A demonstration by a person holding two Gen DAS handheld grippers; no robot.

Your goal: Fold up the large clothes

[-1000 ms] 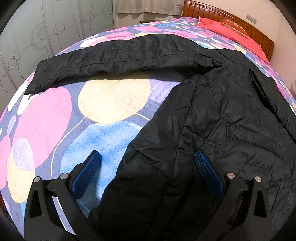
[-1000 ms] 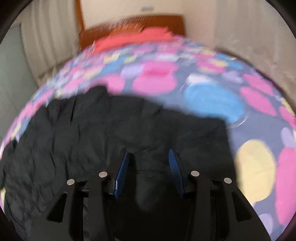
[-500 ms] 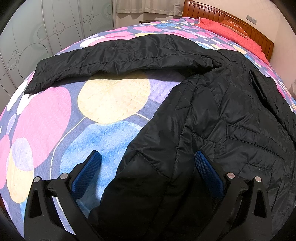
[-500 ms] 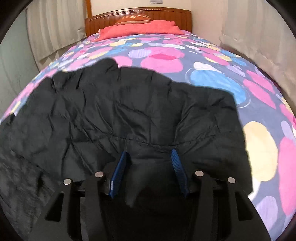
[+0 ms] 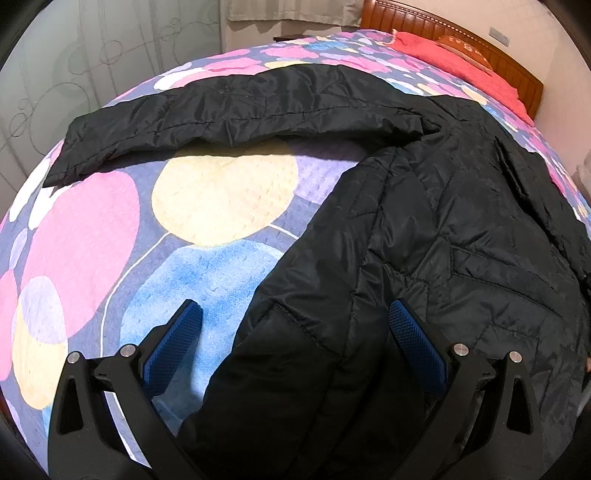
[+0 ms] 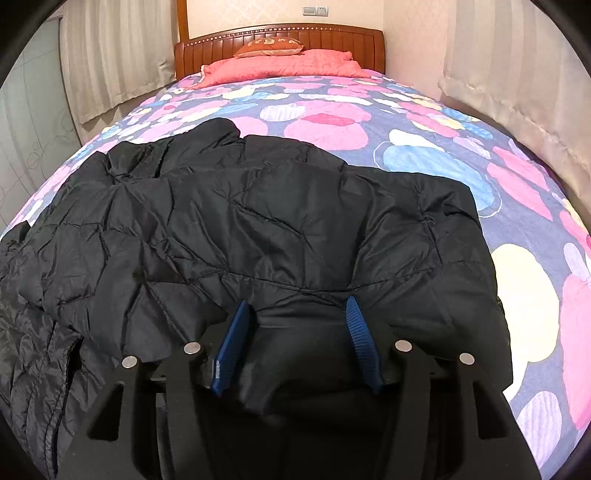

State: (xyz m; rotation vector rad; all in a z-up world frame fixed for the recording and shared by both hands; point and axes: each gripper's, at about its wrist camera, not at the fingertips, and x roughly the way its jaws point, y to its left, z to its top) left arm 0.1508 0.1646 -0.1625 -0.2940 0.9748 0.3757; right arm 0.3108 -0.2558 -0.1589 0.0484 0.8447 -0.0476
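A black quilted jacket [image 5: 424, 229] lies spread on the bed, one sleeve [image 5: 229, 107] stretched out to the left. My left gripper [image 5: 295, 321] is open wide, its blue pads [image 5: 177, 339] straddling the jacket's lower left edge without closing on it. In the right wrist view the jacket [image 6: 258, 221] fills the middle. My right gripper [image 6: 295, 314] is part closed with a fold of the jacket's cuff or hem bunched between its pads [image 6: 236, 332]; the fabric looks held.
The bed [image 6: 424, 147] has a quilt with pink, blue and yellow circles. A red pillow [image 6: 280, 62] and a wooden headboard [image 6: 280, 35] stand at the far end. Curtains [image 6: 517, 74] hang on the right, a glass wardrobe door [image 5: 74, 74] on the left.
The right gripper view has steadied and tilted up, with the jacket edge drawn in between the pads. The left gripper has not moved.
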